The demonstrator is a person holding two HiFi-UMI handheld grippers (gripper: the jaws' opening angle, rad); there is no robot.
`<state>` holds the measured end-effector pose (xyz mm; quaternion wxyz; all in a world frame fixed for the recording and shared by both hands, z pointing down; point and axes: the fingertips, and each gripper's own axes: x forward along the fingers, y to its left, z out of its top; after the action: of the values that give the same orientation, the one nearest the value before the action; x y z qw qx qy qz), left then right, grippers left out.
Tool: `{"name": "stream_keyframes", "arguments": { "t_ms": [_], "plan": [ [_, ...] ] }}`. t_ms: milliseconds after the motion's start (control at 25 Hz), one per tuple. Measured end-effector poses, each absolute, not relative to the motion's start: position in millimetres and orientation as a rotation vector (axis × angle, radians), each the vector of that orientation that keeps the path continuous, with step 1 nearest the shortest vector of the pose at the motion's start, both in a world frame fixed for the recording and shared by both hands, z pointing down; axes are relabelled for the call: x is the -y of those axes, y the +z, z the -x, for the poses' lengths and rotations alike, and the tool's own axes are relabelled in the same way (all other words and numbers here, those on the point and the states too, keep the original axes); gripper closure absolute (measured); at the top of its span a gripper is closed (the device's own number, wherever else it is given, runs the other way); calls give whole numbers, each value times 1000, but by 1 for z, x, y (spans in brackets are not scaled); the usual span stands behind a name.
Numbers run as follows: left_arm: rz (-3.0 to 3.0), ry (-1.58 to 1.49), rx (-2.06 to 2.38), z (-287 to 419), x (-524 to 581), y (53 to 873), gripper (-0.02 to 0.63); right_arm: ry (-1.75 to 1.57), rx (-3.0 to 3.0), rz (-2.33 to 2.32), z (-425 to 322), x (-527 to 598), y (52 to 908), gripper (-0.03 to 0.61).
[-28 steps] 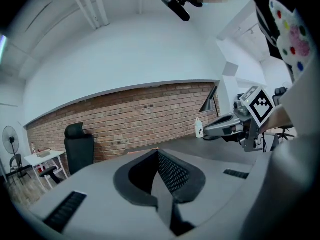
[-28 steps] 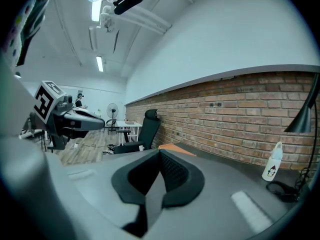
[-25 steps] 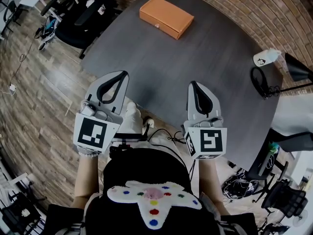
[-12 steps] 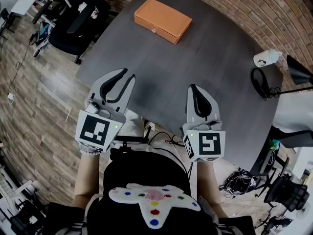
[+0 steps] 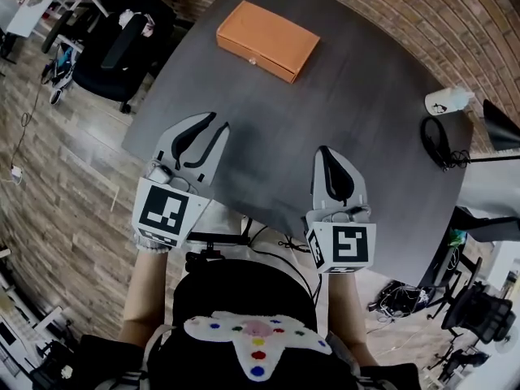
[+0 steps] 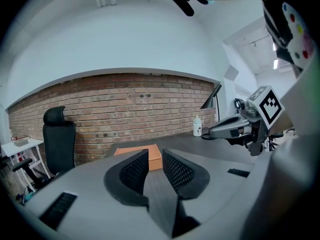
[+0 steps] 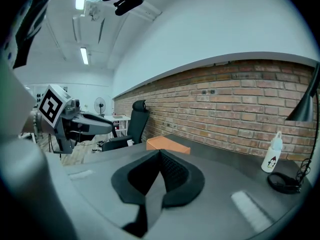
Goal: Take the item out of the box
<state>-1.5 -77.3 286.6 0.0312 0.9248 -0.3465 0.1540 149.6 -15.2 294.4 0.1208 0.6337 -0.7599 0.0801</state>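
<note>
Head view — left claw (image 5: 216, 121) opening empty, right claw (image 5: 324, 149) closed, both facing box (image 5: 266, 41).

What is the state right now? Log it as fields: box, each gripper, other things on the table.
box: orange box, lid closed, on the far side of the table, neither gripper touching it
left gripper: jaws opening, nothing between them, near the table's near edge
right gripper: jaws shut, empty
other items: white bottle and black headphones at the table's right edge
</note>
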Motion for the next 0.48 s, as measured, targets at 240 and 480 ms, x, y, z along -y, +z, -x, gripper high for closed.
{"name": "stream_keyframes", "arguments": {
  "t_ms": [240, 480],
  "plan": [
    [-2840, 487, 1034, -2, 110, 306, 543, 258, 2189, -1868, -150, 37, 307, 569],
    [-2843, 522, 1006, -13, 140, 325, 539, 282, 2171, -1883, -153, 58, 317, 569]
  ]
}}
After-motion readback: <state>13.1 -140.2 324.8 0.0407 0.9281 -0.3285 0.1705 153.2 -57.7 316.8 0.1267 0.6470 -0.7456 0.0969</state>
